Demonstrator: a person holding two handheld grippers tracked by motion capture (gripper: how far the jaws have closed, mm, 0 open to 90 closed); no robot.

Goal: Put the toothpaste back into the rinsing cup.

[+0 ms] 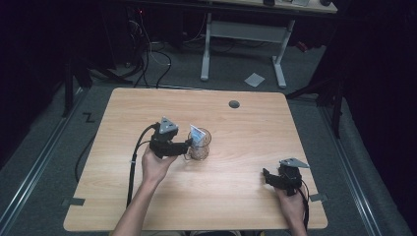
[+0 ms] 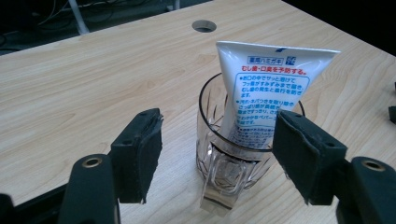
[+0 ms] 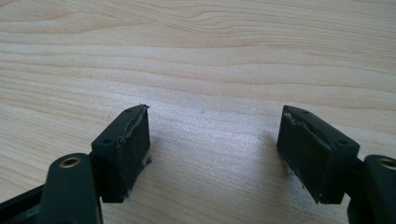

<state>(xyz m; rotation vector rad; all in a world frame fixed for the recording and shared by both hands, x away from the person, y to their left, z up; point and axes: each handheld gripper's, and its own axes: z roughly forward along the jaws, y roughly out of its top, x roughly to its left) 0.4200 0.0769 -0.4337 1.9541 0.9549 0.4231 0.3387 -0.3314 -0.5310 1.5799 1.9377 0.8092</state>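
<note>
Here the left gripper [image 2: 217, 154] jaws gape around the glass mug [image 2: 233, 163]; right gripper [image 3: 215, 154] jaws gape too

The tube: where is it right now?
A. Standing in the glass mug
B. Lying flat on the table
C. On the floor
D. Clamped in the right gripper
A: the tube stands in the glass mug, its flat end sticking up above the rim, with the left gripper open around the mug and not yet touching it.
</note>
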